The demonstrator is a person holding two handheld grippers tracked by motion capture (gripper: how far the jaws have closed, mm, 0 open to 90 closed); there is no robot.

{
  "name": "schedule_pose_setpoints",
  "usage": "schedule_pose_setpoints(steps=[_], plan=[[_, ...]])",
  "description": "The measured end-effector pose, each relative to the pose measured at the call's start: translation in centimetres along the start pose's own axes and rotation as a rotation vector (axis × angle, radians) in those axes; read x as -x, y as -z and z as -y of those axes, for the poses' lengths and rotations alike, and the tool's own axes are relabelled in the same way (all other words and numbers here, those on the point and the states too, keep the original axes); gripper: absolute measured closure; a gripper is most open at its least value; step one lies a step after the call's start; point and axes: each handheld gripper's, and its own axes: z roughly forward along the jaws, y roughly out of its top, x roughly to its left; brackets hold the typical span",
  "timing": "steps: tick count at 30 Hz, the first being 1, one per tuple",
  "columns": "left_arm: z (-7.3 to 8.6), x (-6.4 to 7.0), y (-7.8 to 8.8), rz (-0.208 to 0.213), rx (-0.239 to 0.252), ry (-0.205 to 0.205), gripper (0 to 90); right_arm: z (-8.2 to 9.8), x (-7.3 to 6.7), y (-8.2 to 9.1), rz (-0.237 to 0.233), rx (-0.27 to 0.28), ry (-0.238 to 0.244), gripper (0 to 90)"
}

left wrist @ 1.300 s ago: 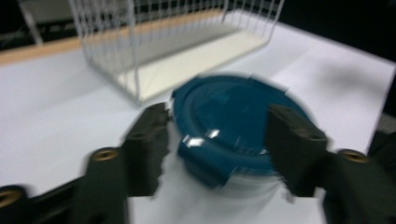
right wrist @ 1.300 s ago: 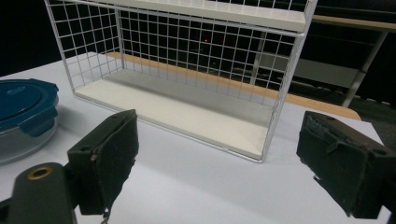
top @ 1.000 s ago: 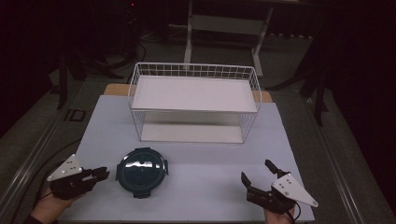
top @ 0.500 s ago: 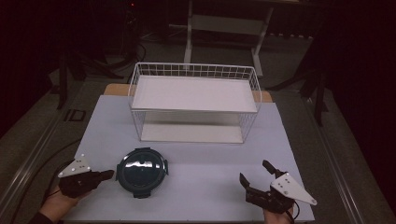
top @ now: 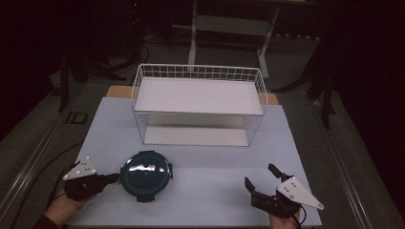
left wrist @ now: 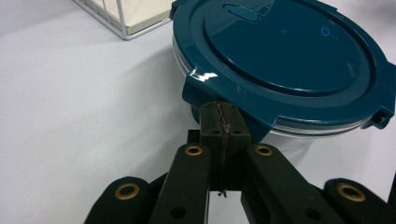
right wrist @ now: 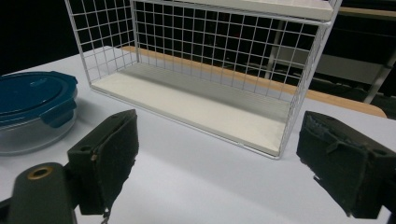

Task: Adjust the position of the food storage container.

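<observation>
- Left hand-held gripper [top: 113, 178] is clenched, pads pressed flat together. In the left gripper view its tips [left wrist: 223, 122] sit right at the container [top: 145, 175], just under the near latch tab of the lid [left wrist: 285, 51]. We can't tell whether they actually pinch that tab or only butt against it.
- Its jaws have just been closing; nothing shows between them.
- Right hand-held gripper [top: 261, 180] is released, jaws spread wide, near-right on the surface [top: 210, 191], well apart from the container.
- Container sits near-left on the surface, in front of the wire rack [top: 198, 105] and clear of it.
- Risks as we judge them:
  - If the tips only touch the tab, any pull or lift slips off and the container stays put or skids.
  - If they do hold the tab, pulling up could pop the latch and loosen the lid instead of moving the container.
  - A one-sided grip at the rim would tip the container; the right hand-held gripper is too far to steady it.
  - A push from this angle could slide it toward the rack's lower frame.
- Look of the container: round, clear body, dark teal lid with latch tabs around the rim and a small raised vent shape on top. Lid looks seated. Contents not visible.
</observation>
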Motion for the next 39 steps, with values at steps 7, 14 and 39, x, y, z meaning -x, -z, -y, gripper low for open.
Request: schedule_pose_setpoints(steps=[7,14,39], plan=[[-1.1,0.5,-1.2,0.030,-0.019,-0.017,89.8,0.0,0.0,0.0,-0.001,0.001,0.000,12.6],[-2.2,1.1,-2.9,0.064,-0.017,-0.023,89.8,0.0,-0.1,0.0,-0.003,0.002,0.002,12.6],[-5.1,2.8,-6.6,0.113,-0.045,-0.052,89.8,-0.1,-0.2,0.1,-0.014,0.000,0.008,12.6]])
